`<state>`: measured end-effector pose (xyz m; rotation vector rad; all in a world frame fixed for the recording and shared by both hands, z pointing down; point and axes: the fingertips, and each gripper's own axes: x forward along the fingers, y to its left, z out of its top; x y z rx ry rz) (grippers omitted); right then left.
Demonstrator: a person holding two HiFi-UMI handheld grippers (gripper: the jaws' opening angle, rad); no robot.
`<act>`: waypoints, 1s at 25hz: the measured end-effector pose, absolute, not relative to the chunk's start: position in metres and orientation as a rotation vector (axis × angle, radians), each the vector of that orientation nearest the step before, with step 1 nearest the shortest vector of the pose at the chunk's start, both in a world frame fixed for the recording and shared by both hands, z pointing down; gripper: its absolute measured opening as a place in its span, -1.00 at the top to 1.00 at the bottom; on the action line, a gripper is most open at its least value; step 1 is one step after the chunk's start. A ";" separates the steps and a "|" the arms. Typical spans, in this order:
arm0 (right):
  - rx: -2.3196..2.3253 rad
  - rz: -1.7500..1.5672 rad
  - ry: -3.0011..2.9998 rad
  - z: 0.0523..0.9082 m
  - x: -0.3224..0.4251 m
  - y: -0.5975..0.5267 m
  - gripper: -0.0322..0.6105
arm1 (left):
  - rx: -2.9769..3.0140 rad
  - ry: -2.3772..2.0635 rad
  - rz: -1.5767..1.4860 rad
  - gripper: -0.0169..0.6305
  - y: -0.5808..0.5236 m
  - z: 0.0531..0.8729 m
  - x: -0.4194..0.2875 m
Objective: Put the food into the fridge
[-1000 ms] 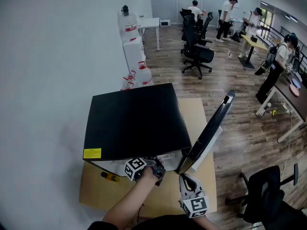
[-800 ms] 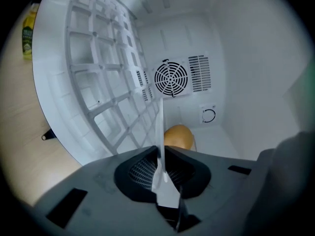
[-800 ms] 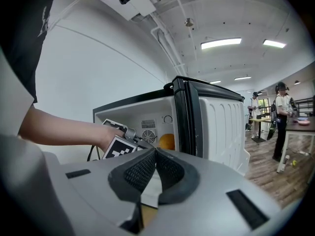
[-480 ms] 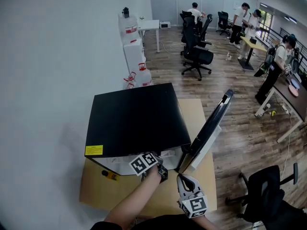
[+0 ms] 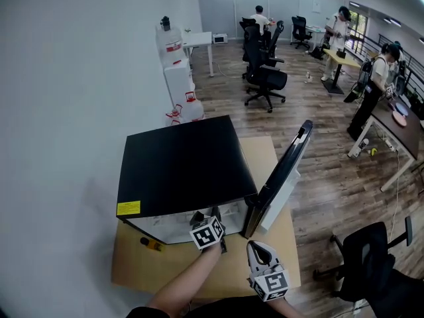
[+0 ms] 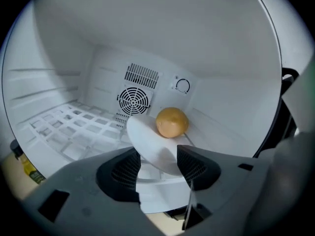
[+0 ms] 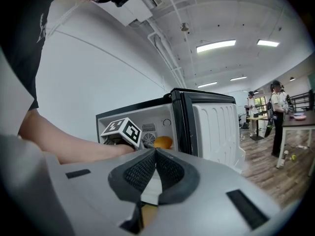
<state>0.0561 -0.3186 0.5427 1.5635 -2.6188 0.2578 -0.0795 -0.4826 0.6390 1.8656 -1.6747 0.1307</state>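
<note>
We look from the head steeply down onto the black top of the fridge and its open door. Riding the left tool, we sit close at the fridge mouth, facing its white back wall. From the right tool we look nearly level at the open front from just outside. Both tool views share the orange inside.

Open-plan office, black swivel chairs, white desk, wood-plank floor, people at tables
</note>
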 end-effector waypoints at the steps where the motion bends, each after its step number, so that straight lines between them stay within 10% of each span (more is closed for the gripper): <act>1: 1.570 0.260 -2.615 0.543 0.057 -0.318 0.71 | 1.861 -1.674 0.118 0.30 -0.482 0.639 -0.080; 25: 1.597 0.253 -2.610 0.540 0.061 -0.310 0.71 | 1.967 -1.650 0.398 -0.07 -0.490 0.641 -0.071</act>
